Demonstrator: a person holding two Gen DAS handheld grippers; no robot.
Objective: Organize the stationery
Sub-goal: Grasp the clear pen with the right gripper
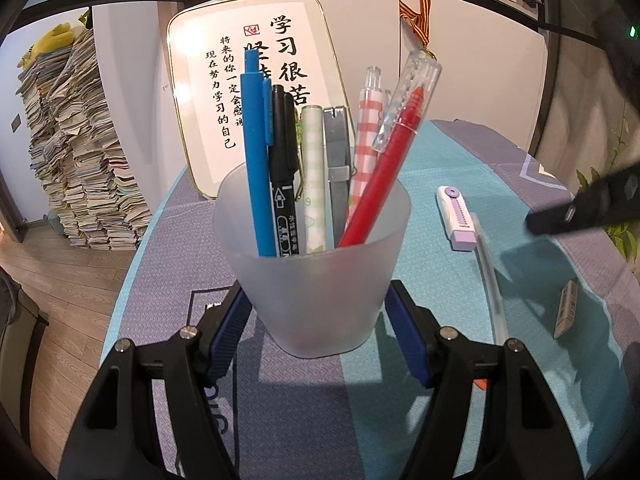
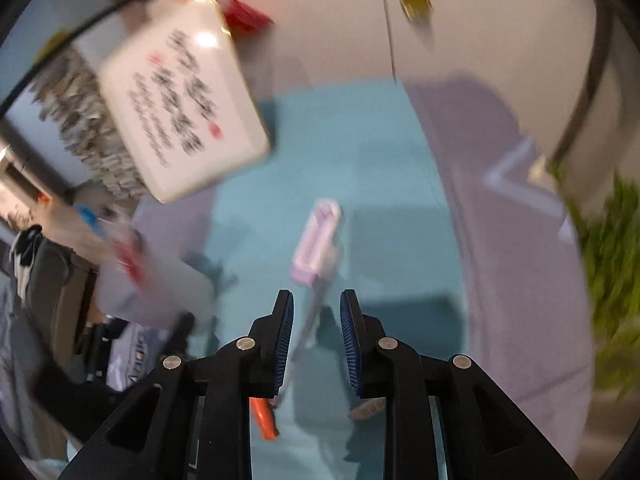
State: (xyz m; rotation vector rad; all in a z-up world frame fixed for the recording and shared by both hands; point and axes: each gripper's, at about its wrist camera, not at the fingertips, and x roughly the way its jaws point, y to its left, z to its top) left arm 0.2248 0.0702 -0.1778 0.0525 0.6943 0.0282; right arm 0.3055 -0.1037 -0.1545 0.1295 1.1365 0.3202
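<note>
A frosted plastic cup [image 1: 316, 272] stands on the table and holds several pens: a blue one [image 1: 256, 152], a black marker [image 1: 282, 168], a red one [image 1: 384, 172] and patterned ones. My left gripper [image 1: 316, 312] is shut on the cup, one blue pad on each side of its lower wall. A white and purple eraser [image 1: 456, 218] lies right of the cup, touching a clear ruler [image 1: 490, 276]. My right gripper [image 2: 316, 320] is open and empty, hovering above the ruler [image 2: 310, 320], just short of the eraser [image 2: 316, 240]. The right view is motion-blurred.
A framed sign with Chinese writing [image 1: 256, 92] leans behind the cup. A small wrapped eraser [image 1: 566, 308] lies at the right on the blue and purple tablecloth [image 1: 440, 152]. An orange item [image 2: 264, 418] lies under the right gripper. Stacked papers [image 1: 76, 152] stand far left. A green plant [image 2: 612, 256] is right.
</note>
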